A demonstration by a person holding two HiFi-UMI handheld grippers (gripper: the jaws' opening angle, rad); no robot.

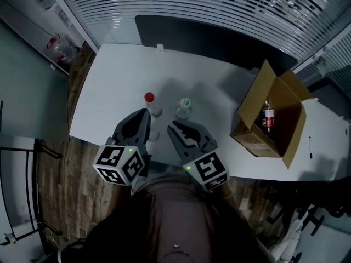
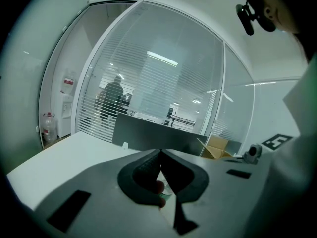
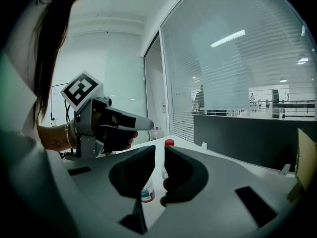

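Clear, red-capped bottle (image 1: 153, 108)

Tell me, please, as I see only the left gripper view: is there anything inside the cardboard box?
Observer: Yes. The head view shows a dark bottle with a red label inside the cardboard box.
Operator: Thank you. Is the right claw open?
Observer: The right claw stands slightly apart, and a red-capped bottle shows beyond the gap.
Operator: How many bottles stand on the table itself?
Observer: Two. The red-capped bottle and a green-capped bottle stand side by side on the white table, just ahead of both claws.
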